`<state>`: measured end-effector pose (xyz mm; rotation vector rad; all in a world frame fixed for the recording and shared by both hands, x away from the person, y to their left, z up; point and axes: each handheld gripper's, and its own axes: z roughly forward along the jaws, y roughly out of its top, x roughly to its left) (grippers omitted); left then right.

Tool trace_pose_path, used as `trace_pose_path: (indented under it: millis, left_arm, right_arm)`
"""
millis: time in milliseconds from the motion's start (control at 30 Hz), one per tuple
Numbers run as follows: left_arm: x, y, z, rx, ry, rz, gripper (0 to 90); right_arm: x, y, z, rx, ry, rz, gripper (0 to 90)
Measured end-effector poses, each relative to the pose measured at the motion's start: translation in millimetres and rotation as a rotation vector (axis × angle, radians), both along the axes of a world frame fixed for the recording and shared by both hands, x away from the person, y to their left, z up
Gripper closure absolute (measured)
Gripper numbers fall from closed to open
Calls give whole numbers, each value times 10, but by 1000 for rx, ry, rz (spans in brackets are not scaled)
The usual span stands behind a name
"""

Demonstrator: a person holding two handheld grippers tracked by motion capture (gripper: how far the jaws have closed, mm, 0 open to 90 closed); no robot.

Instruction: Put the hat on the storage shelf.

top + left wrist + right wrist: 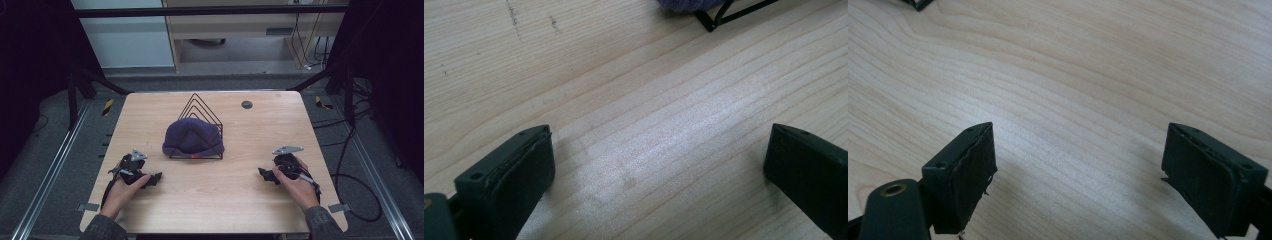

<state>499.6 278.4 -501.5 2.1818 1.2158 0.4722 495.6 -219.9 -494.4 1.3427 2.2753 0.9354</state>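
Meanwhile, both jaws gape empty: the left hand-held gripper (150, 179) and right hand-held gripper (266, 175) rest low on the surface (240, 200), while the purple beanie (193, 138) drapes a wire rack (200, 112) ahead between them, nearer the left.

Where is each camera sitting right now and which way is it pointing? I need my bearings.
High view: above the person's side, looking forward and down on the table, hat on wire rack; forearms, left gripper, right gripper show.
Left gripper view: rides the left gripper, jaws apart over bare wood.
Right gripper view: rides the right gripper, jaws apart over wood.
Shared: the left gripper view and the high view both catch the rack's corner and the hat's edge.
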Motion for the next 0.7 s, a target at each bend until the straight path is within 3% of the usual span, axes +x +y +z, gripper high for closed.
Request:
trace_pose_path:
  millis: [167,300,400,700]
  left_arm:
    - [0,0,0,0,0,0,0]
    - [1,-1,0,-1,1,0,0]
    - [2,-2,1,0,2,-1,0]
    - [8,-5,3,-1,5,-6,0]
  right_arm:
    - [-18,21,-70,2,14,-5,131]
    - [-31,49,-93,-11,-6,-3,115]
    - [-80,94,-164,-8,-68,-9,70]
    - [-101,100,-177,-2,-80,-19,68]
